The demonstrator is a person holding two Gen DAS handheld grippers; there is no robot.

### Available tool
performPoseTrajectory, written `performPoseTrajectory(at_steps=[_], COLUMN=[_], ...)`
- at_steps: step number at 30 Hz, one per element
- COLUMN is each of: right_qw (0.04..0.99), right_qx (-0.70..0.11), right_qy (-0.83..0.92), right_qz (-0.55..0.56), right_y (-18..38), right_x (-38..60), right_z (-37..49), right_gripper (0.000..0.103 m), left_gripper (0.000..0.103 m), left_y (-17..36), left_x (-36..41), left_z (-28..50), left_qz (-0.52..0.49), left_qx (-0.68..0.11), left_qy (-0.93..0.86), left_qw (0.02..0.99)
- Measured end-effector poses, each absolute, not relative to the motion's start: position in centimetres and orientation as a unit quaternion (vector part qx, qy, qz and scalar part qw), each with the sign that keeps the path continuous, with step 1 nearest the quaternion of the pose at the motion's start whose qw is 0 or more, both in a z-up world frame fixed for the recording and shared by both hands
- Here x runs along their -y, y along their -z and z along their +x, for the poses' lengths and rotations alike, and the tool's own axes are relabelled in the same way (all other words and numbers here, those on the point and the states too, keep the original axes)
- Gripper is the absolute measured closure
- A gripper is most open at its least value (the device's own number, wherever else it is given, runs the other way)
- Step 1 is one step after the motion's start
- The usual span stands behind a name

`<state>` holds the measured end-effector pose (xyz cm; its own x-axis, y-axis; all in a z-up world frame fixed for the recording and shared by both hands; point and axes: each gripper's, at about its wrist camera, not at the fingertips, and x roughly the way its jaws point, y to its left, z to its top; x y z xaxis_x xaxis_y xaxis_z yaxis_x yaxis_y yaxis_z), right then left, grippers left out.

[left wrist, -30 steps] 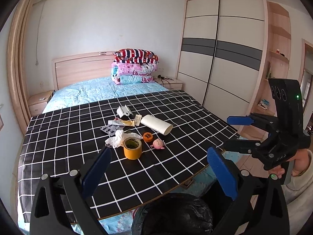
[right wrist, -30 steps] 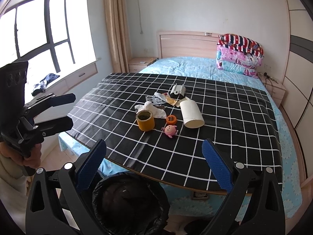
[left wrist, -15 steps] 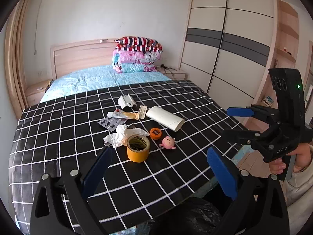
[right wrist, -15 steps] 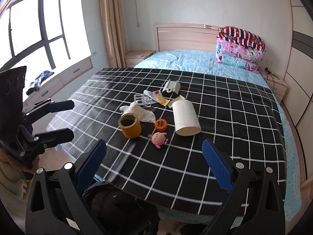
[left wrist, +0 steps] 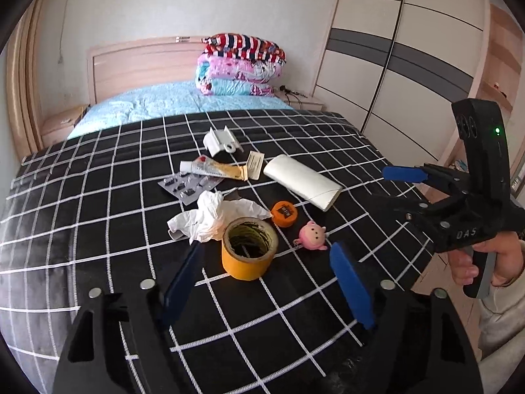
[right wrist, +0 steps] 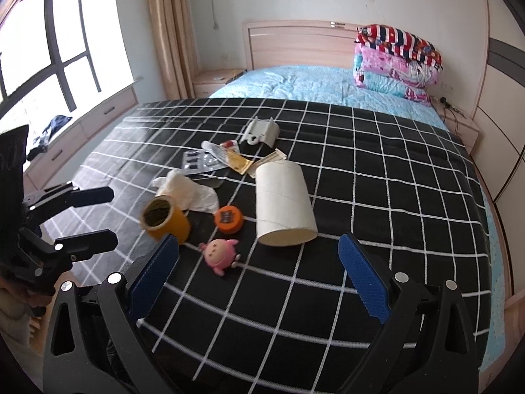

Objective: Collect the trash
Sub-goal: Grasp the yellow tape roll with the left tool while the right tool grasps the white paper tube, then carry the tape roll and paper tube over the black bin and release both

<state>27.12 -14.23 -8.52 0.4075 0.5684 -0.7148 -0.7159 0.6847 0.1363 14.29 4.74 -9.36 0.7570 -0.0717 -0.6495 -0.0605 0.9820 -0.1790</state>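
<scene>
A black cloth with a white grid (left wrist: 98, 223) is seen spread over the bed, beyond both tools.

Left hand-held gripper (left wrist: 267, 282): jaws apart, nothing between the blue pads (left wrist: 351, 282); they have just been closing a little. Just ahead of its tips, slightly left of centre, a yellow roll of tape (left wrist: 247, 249) stands on end. Beyond that roll and to its left a crumpled white tissue (left wrist: 210, 216) is noted, touching the roll's far side. Further ahead, a grey blister pack of pills (left wrist: 188, 187), a flattened white and yellow tube (left wrist: 213, 169) and a white plastic bracket (left wrist: 220, 139) lie in a loose line. Ahead and right of the roll sit a round orange cap (left wrist: 283, 213) and a small pink pig toy (left wrist: 313, 234), the two near each other but apart. Beyond those, a white cardboard tube (left wrist: 302, 182) lies on its side.

Right hand-held gripper (right wrist: 259, 269): jaws held wide, empty. The pink pig toy is seen between its tips, nearer the left finger. The tape roll is just ahead of that left finger, the cardboard tube ahead and centre. A hand (left wrist: 485, 259) is seen on its grip in the left wrist view.
</scene>
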Motion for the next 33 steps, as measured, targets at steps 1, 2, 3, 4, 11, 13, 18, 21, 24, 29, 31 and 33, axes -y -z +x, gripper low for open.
performPoseTrajectory(at_steps=[1, 2, 3, 4, 11, 13, 18, 21, 24, 29, 31, 33], right_qw=[0.833, 0.833, 0.833, 0.833, 0.830, 0.829, 0.825, 0.826, 0.822, 0.821, 0.820, 0.820], right_qx=[-0.386, -0.388, -0.389, -0.391, -0.409, -0.413, -0.422, -0.424, -0.430, -0.431, -0.431, -0.430], right_qy=[-0.383, -0.382, -0.381, -0.378, -0.364, -0.361, -0.358, -0.354, -0.354, -0.356, -0.358, -0.359], right_qz=[-0.097, -0.097, -0.097, -0.098, -0.104, -0.104, -0.108, -0.115, -0.119, -0.119, -0.115, -0.113], right_y=[8.8, 9.0, 9.2, 9.4, 11.3, 11.8, 12.7, 13.2, 13.7, 13.9, 13.9, 13.7], right_x=[14.0, 13.8, 13.6, 13.4, 12.1, 11.7, 11.0, 10.6, 10.4, 10.4, 10.5, 10.6], right_z=[27.6, 27.9, 28.2, 28.7, 30.9, 31.6, 32.4, 32.6, 32.7, 32.5, 32.5, 32.2], right_gripper=[0.004, 0.004, 0.004, 0.004, 0.010, 0.013, 0.017, 0.021, 0.038, 0.044, 0.044, 0.044], left_gripper=[0.028, 0.030, 0.032, 0.035, 0.044, 0.047, 0.050, 0.054, 0.055, 0.055, 0.055, 0.055], left_y=[9.6, 9.8, 10.1, 10.3, 11.8, 12.2, 12.8, 13.0, 13.1, 12.9, 12.6, 12.2], left_x=[-4.9, -5.0, -5.2, -5.2, -5.8, -5.8, -5.5, -5.5, -5.6, -5.5, -5.4, -5.2], left_z=[14.5, 14.8, 15.1, 15.3, 16.7, 17.1, 17.7, 17.9, 17.9, 17.5, 17.2, 16.7], left_qz=[-0.097, -0.099, -0.098, -0.098, -0.107, -0.107, -0.103, -0.095, -0.092, -0.090, -0.090, -0.088], left_qx=[-0.350, -0.352, -0.356, -0.357, -0.374, -0.377, -0.382, -0.383, -0.379, -0.375, -0.371, -0.366], left_qy=[0.003, 0.002, 0.001, 0.000, -0.002, 0.000, -0.001, -0.006, -0.005, -0.005, -0.005, -0.002], left_qw=[0.932, 0.931, 0.929, 0.929, 0.921, 0.920, 0.918, 0.919, 0.921, 0.923, 0.924, 0.926])
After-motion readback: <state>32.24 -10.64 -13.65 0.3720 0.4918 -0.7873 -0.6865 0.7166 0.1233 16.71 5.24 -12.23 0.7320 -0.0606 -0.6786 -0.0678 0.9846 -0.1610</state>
